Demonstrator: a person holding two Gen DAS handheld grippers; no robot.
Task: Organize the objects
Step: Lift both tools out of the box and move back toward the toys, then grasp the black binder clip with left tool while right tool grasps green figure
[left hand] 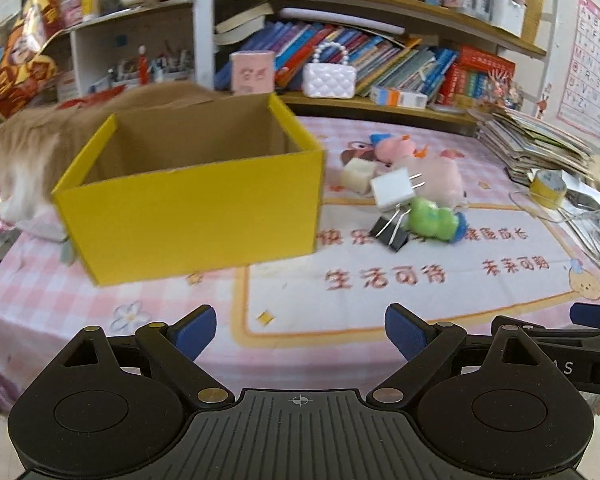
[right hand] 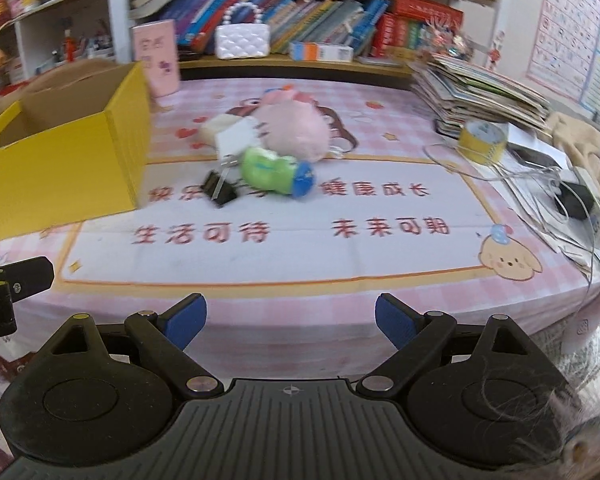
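Hovering above the pink tablecloth [right hand: 300,292], left gripper [left hand: 300,330] and right gripper [right hand: 291,320] both stand spread apart, holding nothing. At ten o'clock sits the yellow box [right hand: 60,168]; at twelve, clustered touching, lie pink plush [right hand: 296,132], charger [right hand: 236,136], green toy [right hand: 272,174], binder clip [right hand: 220,192].

I see a box [left hand: 188,208] that is bright yellow outside and plain brown card inside. The tablecloth [right hand: 300,276] under it is pink-and-white check with a white middle panel edged in orange and printed with red characters. Right of the box lie a pale pink plush toy [right hand: 296,132], a green toy [right hand: 268,170] with a blue end, a white charger plug [left hand: 392,190], a cream cube [left hand: 356,176] and a black binder clip [left hand: 390,234]. Far right sits a yellow tape roll [right hand: 482,140]. My gripper pads [right hand: 186,320] are blue on black arms.
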